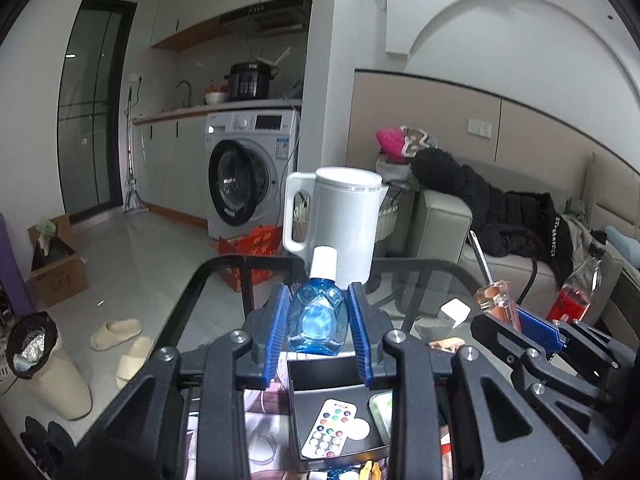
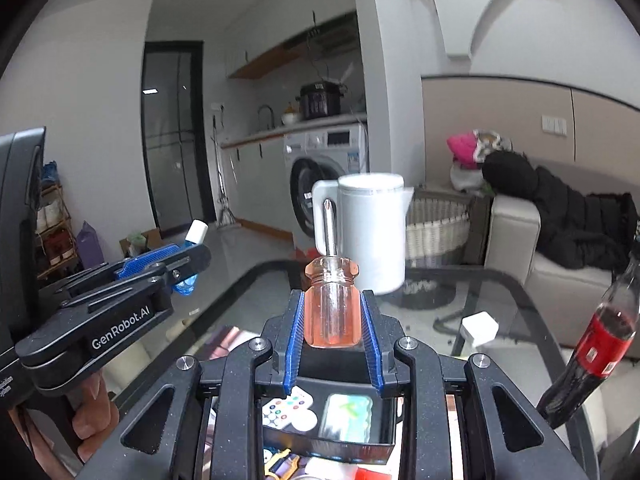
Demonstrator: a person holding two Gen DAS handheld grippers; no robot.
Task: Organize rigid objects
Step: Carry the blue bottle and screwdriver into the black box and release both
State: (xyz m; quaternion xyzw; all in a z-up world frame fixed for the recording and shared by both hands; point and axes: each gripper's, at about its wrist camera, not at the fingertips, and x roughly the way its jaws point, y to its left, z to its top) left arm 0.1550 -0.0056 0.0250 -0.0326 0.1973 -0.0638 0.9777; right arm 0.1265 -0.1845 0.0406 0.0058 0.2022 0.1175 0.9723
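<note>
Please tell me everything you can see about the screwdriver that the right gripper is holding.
The screwdriver is short and stubby, with a clear orange plastic handle and a shiny metal shaft ending in a cross-shaped tip. It stands upright, tip upward, above the black tray. The right gripper is shut on its handle, the blue pads pressing both sides. Nothing else touches it. From the left wrist view it leans slightly, in front of the sofa.

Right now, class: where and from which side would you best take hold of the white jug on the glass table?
Probably the white jug by its handle, approached from the left in both views: the handle loop sticks out there, narrow enough for fingers, while the body looks too wide.
</note>
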